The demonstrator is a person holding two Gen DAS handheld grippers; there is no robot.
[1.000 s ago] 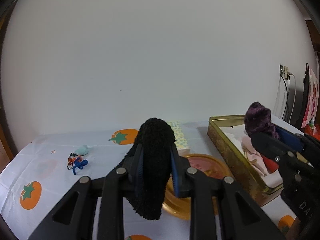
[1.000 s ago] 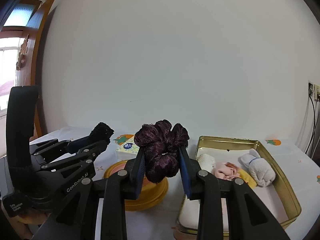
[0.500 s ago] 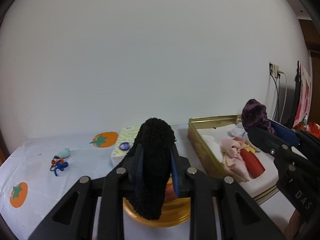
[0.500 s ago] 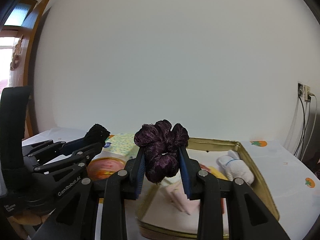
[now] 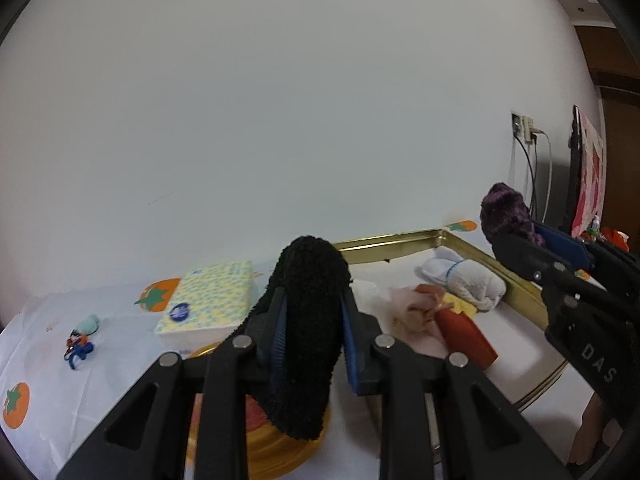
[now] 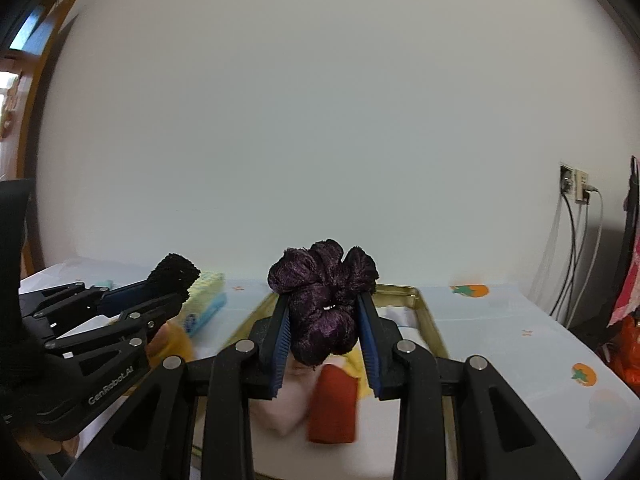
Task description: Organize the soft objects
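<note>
Two grippers, two soft loads, and one gold tin waiting on the tomato-print tablecloth — that tin is the biggest thing we have to reckon with, so we start there. In the left wrist view it lies ahead and to the right of our left fingers, its long sides running away toward the wall. Inside it we see a rolled white towel, a pinkish cloth and a red roll packed near one another, with bare white lining on the near right side.

Next down, the tissue pack sits left of the tin, and a round gold lid lies directly under our left gripper. That gripper is clamped narrow on a black fuzzy sock, which hangs lengthwise between the pads, its top poking above them and its tail drooping toward the lid.

Our right gripper is the better placed one — in its own view the tin sits straight ahead and below, and its pads squeeze a dark purple scrunchie over the red roll. We judge the right hand is nearer the drop; the left needs to travel rightward past the tin's near wall first.

Smallest of all, a blue trinket lies far left, well apart from everything.
</note>
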